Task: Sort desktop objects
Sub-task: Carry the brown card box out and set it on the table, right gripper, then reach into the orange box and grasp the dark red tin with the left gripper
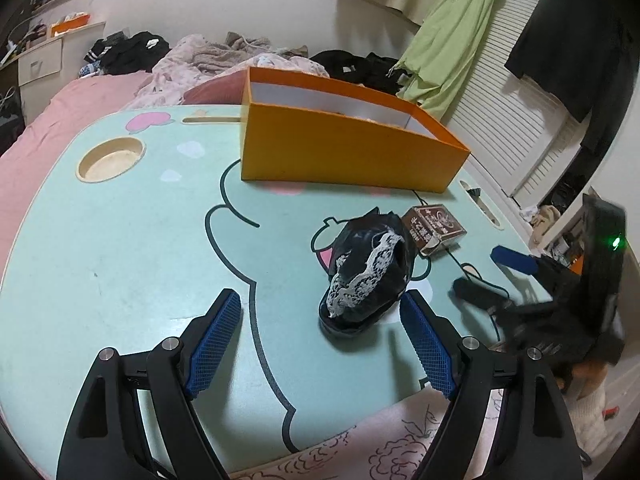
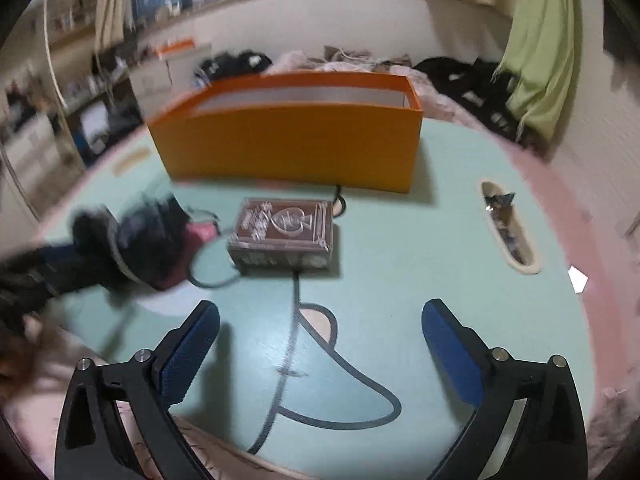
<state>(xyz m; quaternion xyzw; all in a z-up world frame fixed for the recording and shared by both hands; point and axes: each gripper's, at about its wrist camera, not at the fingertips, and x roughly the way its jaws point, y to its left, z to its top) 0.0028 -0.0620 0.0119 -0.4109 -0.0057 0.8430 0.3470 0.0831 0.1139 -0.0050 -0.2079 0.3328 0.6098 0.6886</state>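
Sorting is looking barely begun: the mint-green cartoon-printed desk (image 1: pixel 120 240) is carrying a tall orange cardboard box (image 1: pixel 344 152) at its far side, contents hidden. You are leaving the black lace-trimmed fabric bundle (image 1: pixel 366 272) and the small brown playing-card pack (image 2: pixel 282 232) out in front. Your left gripper (image 1: pixel 320 344) and right gripper (image 2: pixel 320 344) are both hanging released, jaws empty.
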